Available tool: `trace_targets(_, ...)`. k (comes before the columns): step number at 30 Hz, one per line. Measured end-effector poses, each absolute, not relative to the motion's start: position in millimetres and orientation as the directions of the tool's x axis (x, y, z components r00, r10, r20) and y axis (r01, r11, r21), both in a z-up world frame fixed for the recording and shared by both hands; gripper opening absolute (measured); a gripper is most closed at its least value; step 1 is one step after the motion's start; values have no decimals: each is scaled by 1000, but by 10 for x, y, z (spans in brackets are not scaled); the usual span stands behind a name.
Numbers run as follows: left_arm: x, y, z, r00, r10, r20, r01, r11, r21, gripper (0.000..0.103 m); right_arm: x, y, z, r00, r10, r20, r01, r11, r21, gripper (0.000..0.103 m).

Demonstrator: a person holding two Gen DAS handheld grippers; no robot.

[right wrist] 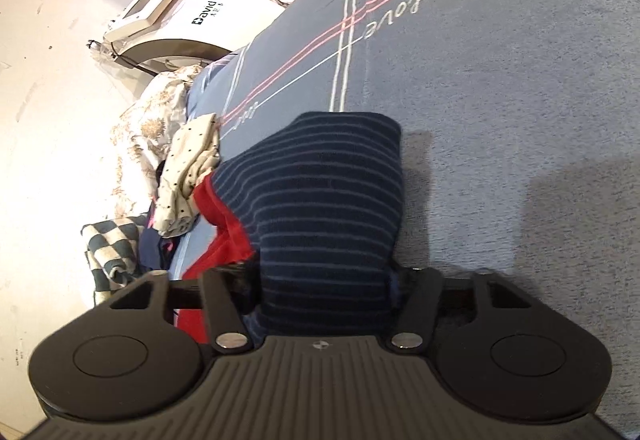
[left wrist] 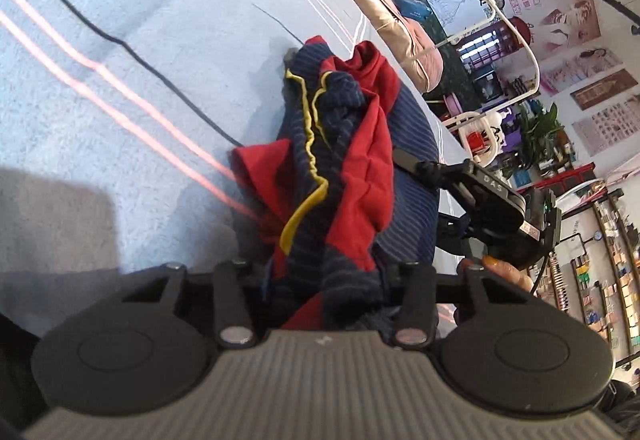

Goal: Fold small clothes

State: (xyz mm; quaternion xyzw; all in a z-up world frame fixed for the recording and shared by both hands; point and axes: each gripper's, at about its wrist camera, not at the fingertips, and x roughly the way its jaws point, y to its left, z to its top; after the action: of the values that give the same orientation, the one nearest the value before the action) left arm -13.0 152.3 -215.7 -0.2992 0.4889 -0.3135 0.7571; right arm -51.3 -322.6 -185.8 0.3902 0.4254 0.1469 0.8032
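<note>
The small garment (left wrist: 336, 168), navy with thin pale stripes, red panels and yellow piping, lies bunched on the blue bed cover (left wrist: 120, 60) near the bed's edge. In the right wrist view its striped navy part (right wrist: 328, 208) shows as a smooth fold, with red cloth spilling out beside it toward the edge.

The left claw (left wrist: 320, 280) has a bunch of the garment between its jaws, which stand fairly narrow. The fingertips are buried under the cloth, so whether the pads press on it cannot be told. The right claw (right wrist: 324, 280) stands wider, with the striped fold filling the gap. Its fingertips are hidden too, and a grip cannot be confirmed. In the left wrist view the right claw's black body (left wrist: 492, 208) shows past the garment, with a fingertip of the person's hand (left wrist: 504, 268) on it.

No container is in view. Past the bed's edge lie a dotted cream cloth (right wrist: 192, 176) and a checked cloth (right wrist: 116, 244), with other rumpled fabric partly hidden under them. A white machine (right wrist: 176, 20) stands on the floor beyond. The shop shelves (left wrist: 600, 280) in the left wrist view are too warped to read.
</note>
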Motion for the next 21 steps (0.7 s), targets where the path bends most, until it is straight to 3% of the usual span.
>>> trace_targets(3,-149,1351,-2046,320,-756,-571,232,647,-726,39,-566,-3290,-1893,608,576,-546,115,617,778,65)
trace_targets(6,-117,1247,-1929,318,-767,-557,263,636,-726,38,-606,-3270,-1849,624,560,-545,111,627,771,57)
trace_targets(14,-32,827,-1572,269,-767,-583,364,641,-676,37,-695,-3421,-1430,686,485,-542,68,700,711,54)
trace_targets(21,106,-468,-1259,106,-792,-602,565,546,-618,37,-940,-4400,-1152,719,348,-601,169,752,637,53)
